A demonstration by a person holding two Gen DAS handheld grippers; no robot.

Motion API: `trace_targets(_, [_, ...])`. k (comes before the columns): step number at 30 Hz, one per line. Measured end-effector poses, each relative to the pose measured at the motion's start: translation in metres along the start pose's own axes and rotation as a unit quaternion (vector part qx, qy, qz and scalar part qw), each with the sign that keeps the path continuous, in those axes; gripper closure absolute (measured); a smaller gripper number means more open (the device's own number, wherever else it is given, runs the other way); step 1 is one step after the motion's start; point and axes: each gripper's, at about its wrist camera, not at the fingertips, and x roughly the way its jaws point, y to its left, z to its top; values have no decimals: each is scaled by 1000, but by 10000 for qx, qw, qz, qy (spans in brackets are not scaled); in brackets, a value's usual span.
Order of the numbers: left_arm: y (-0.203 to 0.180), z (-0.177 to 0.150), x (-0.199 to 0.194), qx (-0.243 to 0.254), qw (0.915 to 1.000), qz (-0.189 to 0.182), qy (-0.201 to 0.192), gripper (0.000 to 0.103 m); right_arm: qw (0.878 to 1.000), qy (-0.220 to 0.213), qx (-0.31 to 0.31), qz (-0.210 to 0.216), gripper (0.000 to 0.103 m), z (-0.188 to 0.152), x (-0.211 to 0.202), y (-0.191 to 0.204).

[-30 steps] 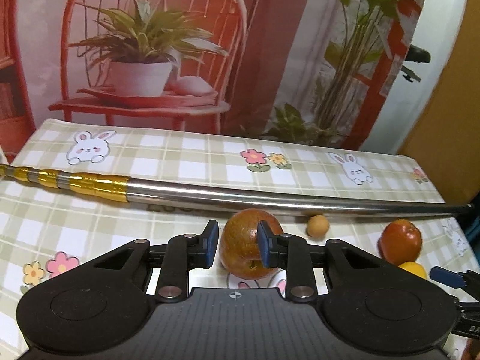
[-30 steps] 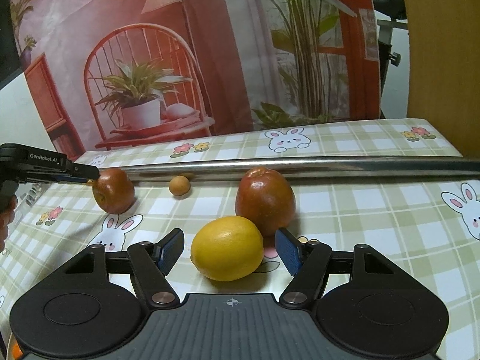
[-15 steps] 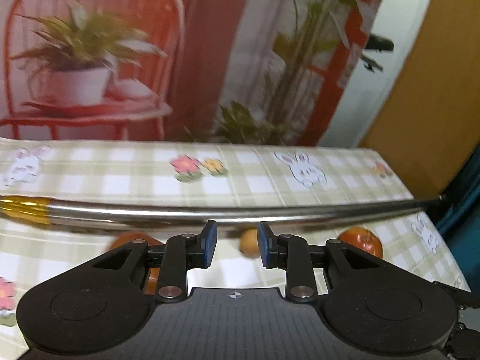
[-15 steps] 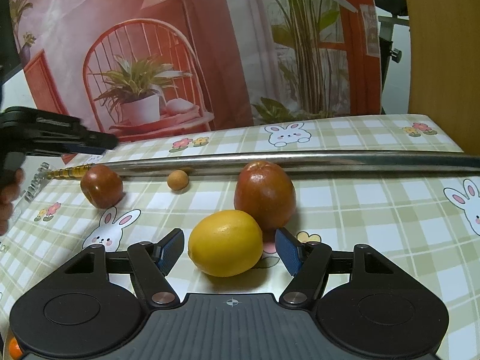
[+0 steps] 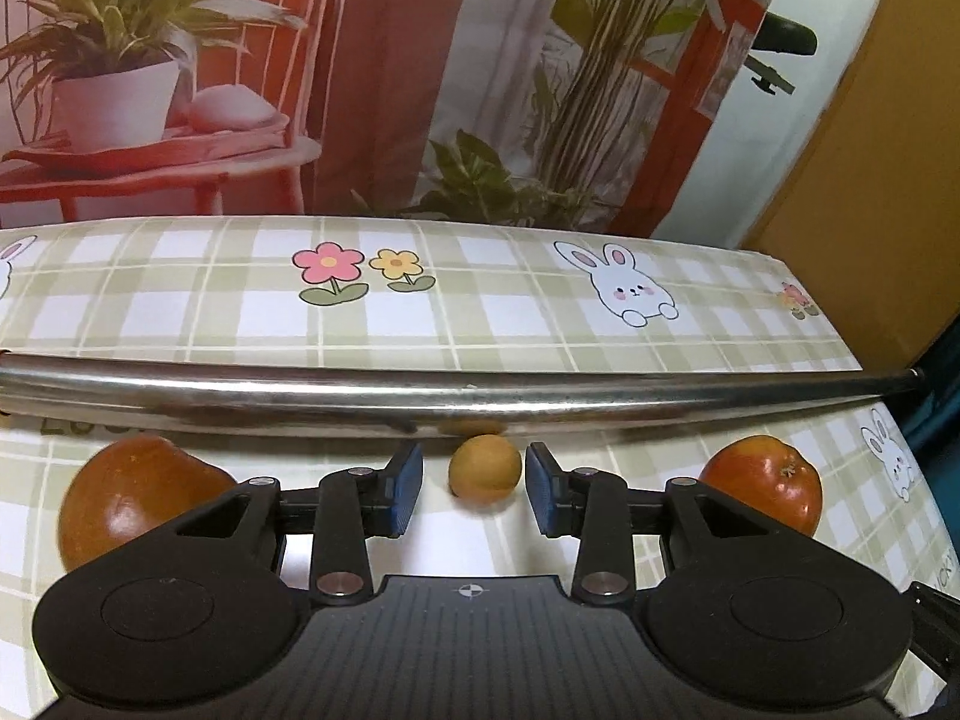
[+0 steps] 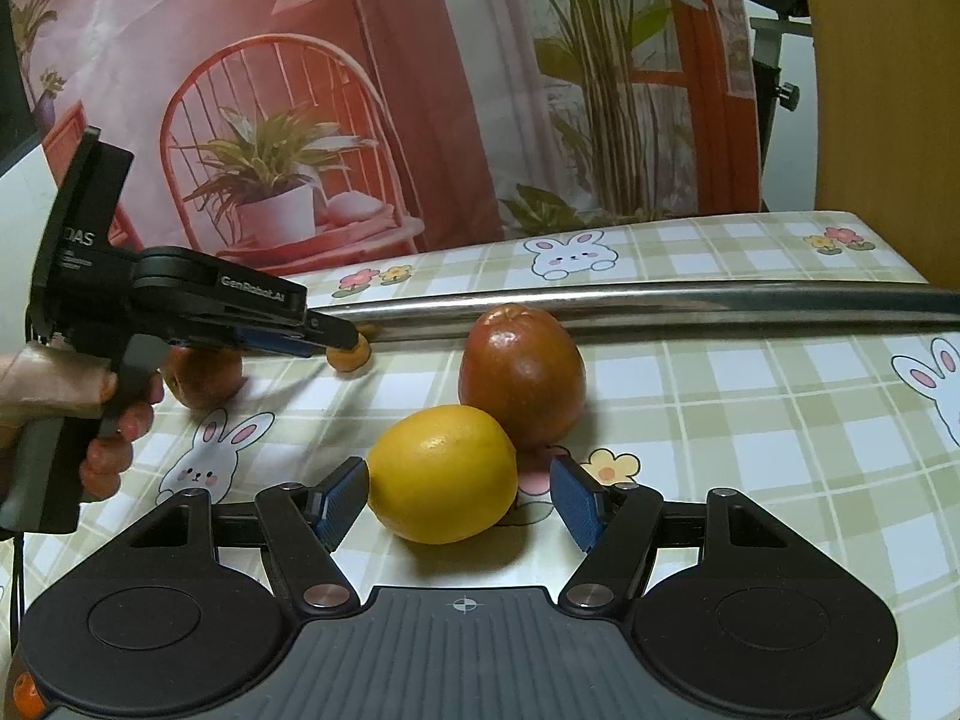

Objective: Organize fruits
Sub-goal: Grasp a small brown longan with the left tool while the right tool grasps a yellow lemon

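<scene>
In the left wrist view my left gripper (image 5: 474, 489) is open around a small round orange fruit (image 5: 485, 468) that sits on the table against a steel bar; the pads do not touch it. A red apple (image 5: 135, 495) lies to its left and another red apple (image 5: 765, 483) to its right. In the right wrist view my right gripper (image 6: 459, 501) is open with a yellow lemon (image 6: 444, 474) between its fingers, one pad at its left side. A red apple (image 6: 521, 373) stands just behind the lemon. The left gripper (image 6: 324, 336) shows there at the small fruit (image 6: 351, 357).
A long steel bar (image 5: 456, 396) lies across the checked tablecloth (image 5: 480, 312), behind the fruits; it also shows in the right wrist view (image 6: 720, 300). A printed backdrop hangs behind the table. The table's right edge (image 5: 852, 354) is close to the right apple.
My left gripper left the left apple, swung right and now straddles the small orange fruit, jaws wider. The right gripper has barely moved around the lemon.
</scene>
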Motion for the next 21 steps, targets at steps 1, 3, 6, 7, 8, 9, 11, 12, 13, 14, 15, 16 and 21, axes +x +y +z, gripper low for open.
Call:
trace_targets(1, [-1,-1,1,21,10000,13,7,64,10000,3,17,15,39,0,0,-1])
trace_targets(3, [-2,-2,2,63,10000,-14,17,74,10000,20,37,25,39,-1,1,-1])
trace_targets(6, [-3,-5,-3,130,9999,-50,7,74,10000,29,7,15,39,0,1,0])
trace_targets(7, [-3,-6,-5,142,9999,-79,-4,74,10000,30,2,12,39,0,1,0])
trace_targets(8, [-2,-7,-8,161,9998,-98,-32,74,10000,32,1,11,39,0,1,1])
trace_targets(9, [-3,-8,-12,192,9997,-113,-68,74,10000,35,-1,11,39,0,2,1])
trace_targets(11, [-3,-9,-24,241,9995,-139,-145,74,10000,40,-8,16,39,1,3,2])
trace_targets(12, [-3,-9,-30,245,9994,-176,-183,74,10000,52,-12,24,39,1,5,2])
trace_targets(13, [-2,-10,-38,254,9991,-243,-223,74,10000,65,-15,37,39,1,6,2])
trace_targets(14, [-2,-12,-45,270,9989,-288,-263,74,10000,69,-31,50,39,1,7,3])
trace_targets(15, [-2,-13,-52,295,9986,-312,-302,74,10000,60,-50,61,39,1,9,3])
trace_targets(16, [-2,-15,-60,330,9983,-329,-337,74,9999,65,-55,69,39,2,10,3])
trace_targets(21, [5,-24,-95,273,9974,-473,-466,74,9998,102,24,153,40,3,18,3])
